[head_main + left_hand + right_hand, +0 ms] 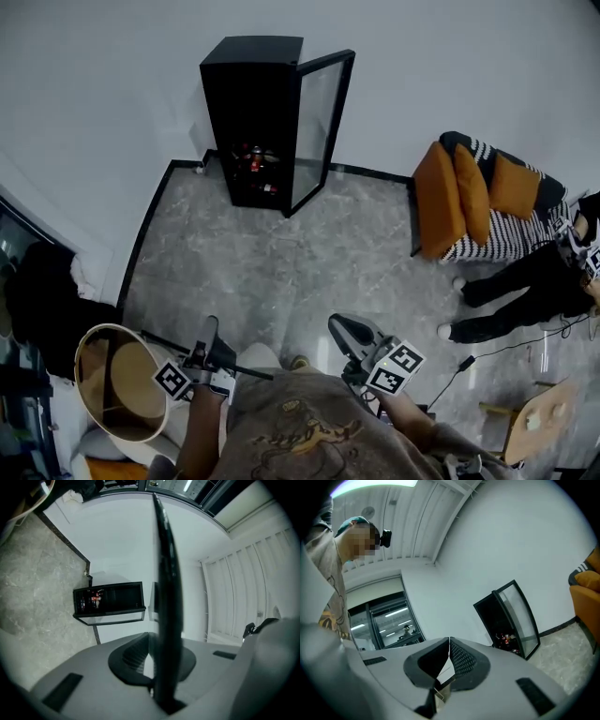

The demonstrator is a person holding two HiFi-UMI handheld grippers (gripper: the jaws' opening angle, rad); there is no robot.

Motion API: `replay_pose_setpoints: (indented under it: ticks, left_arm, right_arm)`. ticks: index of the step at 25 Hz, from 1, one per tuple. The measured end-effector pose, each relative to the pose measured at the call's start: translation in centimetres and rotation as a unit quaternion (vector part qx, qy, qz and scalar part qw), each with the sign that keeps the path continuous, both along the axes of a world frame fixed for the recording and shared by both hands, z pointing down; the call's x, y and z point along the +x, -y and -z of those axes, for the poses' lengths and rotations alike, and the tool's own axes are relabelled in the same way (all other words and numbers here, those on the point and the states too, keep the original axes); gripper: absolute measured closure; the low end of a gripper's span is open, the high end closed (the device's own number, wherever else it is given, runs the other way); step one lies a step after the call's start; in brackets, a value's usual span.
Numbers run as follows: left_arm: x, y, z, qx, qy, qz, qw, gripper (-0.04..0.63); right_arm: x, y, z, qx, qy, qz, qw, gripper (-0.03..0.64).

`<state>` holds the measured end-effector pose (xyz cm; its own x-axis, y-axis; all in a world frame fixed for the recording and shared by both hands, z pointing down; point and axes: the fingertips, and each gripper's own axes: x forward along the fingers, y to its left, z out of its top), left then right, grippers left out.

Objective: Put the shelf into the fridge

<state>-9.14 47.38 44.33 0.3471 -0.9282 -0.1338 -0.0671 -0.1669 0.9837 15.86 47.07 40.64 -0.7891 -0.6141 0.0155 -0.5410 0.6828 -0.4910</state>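
Note:
The black fridge point(251, 112) stands against the far wall with its glass door point(319, 131) swung open; bottles show on a low level inside. My left gripper point(208, 352) is shut on the shelf point(248, 371), seen edge on as a thin dark bar. In the left gripper view the shelf point(164, 564) rises as a dark strip from between the closed pads of the gripper point(157, 644), with the fridge point(110, 599) far behind it. My right gripper point(352, 333) is shut and holds nothing; its tips point(449, 641) meet, and the fridge point(499, 620) lies well ahead.
An orange chair with a striped cushion point(469, 202) stands at the right, with a seated person's legs point(511, 300) beside it. A round wood-rimmed basket point(122, 380) is at my left and a small wooden table point(539, 422) at the lower right. A cable trails over the grey stone floor point(281, 272).

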Motion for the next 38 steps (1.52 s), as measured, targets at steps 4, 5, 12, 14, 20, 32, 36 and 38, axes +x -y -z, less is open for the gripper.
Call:
replay_pose_setpoints:
  ticks: [4,5,12,14,20,32,36,38]
  left_arm:
    - [1.2,0.5,0.0,0.0,0.0,0.01,1.0,0.578]
    - [1.4,0.9,0.0,0.002,0.001,0.011,0.9999,0.578]
    - [2.0,3.9,-0.3,0.011,-0.013,0.018,0.9997,0.578]
    - [1.9,5.1,-0.6,0.009,-0.014,0.017,0.9997,0.578]
    - [1.7,7.7,-0.9,0.005,-0.016,0.013,0.9998,0.578]
    - [-0.2,15.2,-1.1,0.001,-0.015,0.001,0.9999,0.578]
    - [-1.0,18.8,-1.1,-0.002,-0.006,-0.011,0.9999,0.578]
    - [-1.3,20.7,-0.8,-0.002,-0.008,-0.017,0.9998,0.578]
  right_arm:
    - [1.5,0.8,-0.5,-0.005,-0.002,0.01,1.0,0.595]
    - [1.8,1.3,-0.6,-0.005,-0.004,0.009,1.0,0.595]
    - [2.9,4.7,-1.9,-0.012,-0.008,0.002,1.0,0.595]
    - [2.7,5.9,-2.2,-0.013,-0.012,-0.001,1.0,0.595]
    - [1.7,7.9,-2.6,-0.02,-0.02,0.003,1.0,0.595]
    - [0.2,14.7,-3.5,-0.037,-0.025,-0.024,0.999,0.595]
    - [-0.9,17.9,-3.2,-0.037,-0.029,-0.027,0.999,0.595]
    - [-1.5,19.7,-3.0,-0.037,-0.029,-0.03,0.998,0.595]
